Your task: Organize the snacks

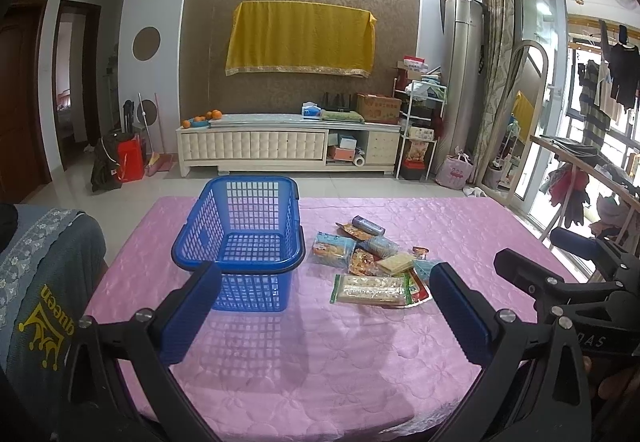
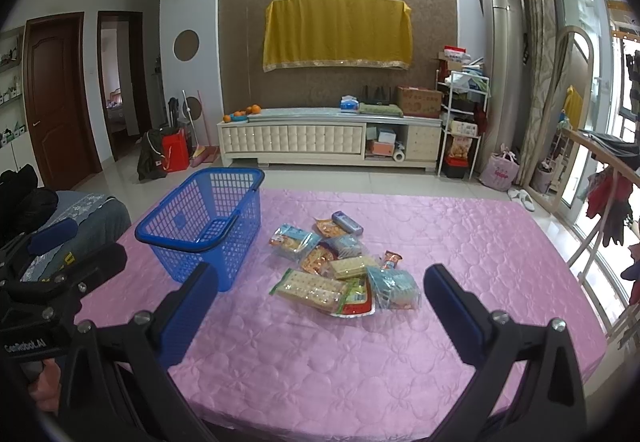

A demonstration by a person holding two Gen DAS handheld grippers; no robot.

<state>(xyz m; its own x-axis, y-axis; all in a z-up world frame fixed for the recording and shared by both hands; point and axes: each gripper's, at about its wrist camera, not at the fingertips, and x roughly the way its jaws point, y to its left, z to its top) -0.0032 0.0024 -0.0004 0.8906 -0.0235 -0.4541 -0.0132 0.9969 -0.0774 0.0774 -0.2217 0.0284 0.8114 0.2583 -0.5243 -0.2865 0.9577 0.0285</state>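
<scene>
An empty blue plastic basket [image 1: 240,238] stands on the pink tablecloth [image 1: 304,358], left of a pile of snack packets [image 1: 372,266]. In the right wrist view the basket [image 2: 208,226] is at the left and the snack pile [image 2: 344,270] in the middle. A long cracker pack [image 2: 310,288] lies at the front of the pile, a purple packet [image 2: 347,222] at the back. My left gripper [image 1: 324,282] is open and empty, above the near table, in front of the basket and pile. My right gripper [image 2: 320,282] is open and empty, facing the pile.
A grey cushion with yellow print [image 1: 44,290] lies at the table's left edge. The right gripper's body [image 1: 568,282] shows at the right of the left wrist view. A TV cabinet [image 1: 288,142] stands across the tiled floor. A wooden rail [image 2: 600,158] runs along the right.
</scene>
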